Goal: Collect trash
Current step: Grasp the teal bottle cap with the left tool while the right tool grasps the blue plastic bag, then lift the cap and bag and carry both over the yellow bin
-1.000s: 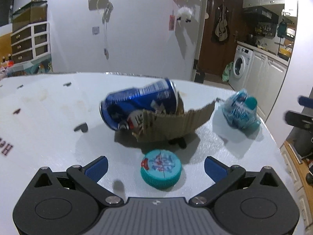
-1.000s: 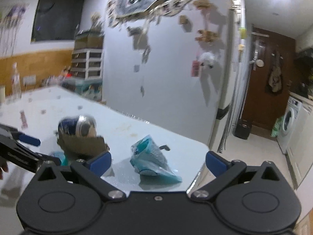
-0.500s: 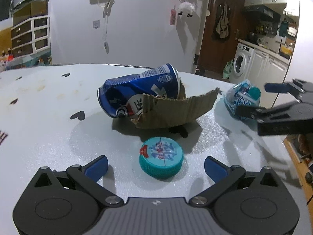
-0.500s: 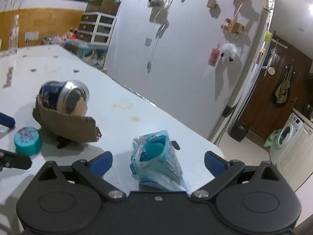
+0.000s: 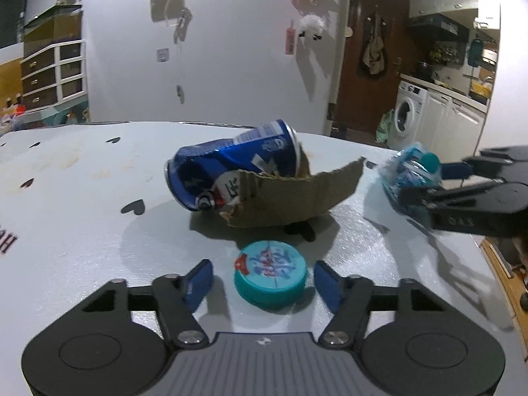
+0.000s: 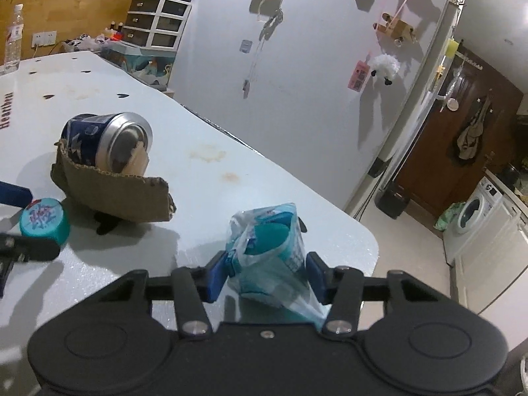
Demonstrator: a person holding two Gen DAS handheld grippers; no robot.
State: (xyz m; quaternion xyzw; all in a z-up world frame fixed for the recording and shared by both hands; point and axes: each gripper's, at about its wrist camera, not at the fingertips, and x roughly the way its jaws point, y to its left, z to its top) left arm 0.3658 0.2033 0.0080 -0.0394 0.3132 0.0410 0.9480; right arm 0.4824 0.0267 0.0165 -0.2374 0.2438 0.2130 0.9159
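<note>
- Left gripper low over the white table, jaws just drawn inward around the teal bottle cap; a sliver of table visible on each side of the cap, pads not pressing yet.
- Right gripper at the table's right corner, jaws just narrowed onto the crumpled blue plastic wrapper; both blue pads against the wrapper's sides, gripping it.
- Same wrapper seen from the left camera at the far right of the table, between the right gripper's fingers.
- Dented blue can lying on its side just beyond the cap, open end toward the left, resting against a torn strip of cardboard.
- Cardboard curved around the can's near side, standing on edge, touching the can.
- Cap near the cardboard but apart from it.
- Clear water bottle upright at the table's far left edge, well apart from the trash.
</note>
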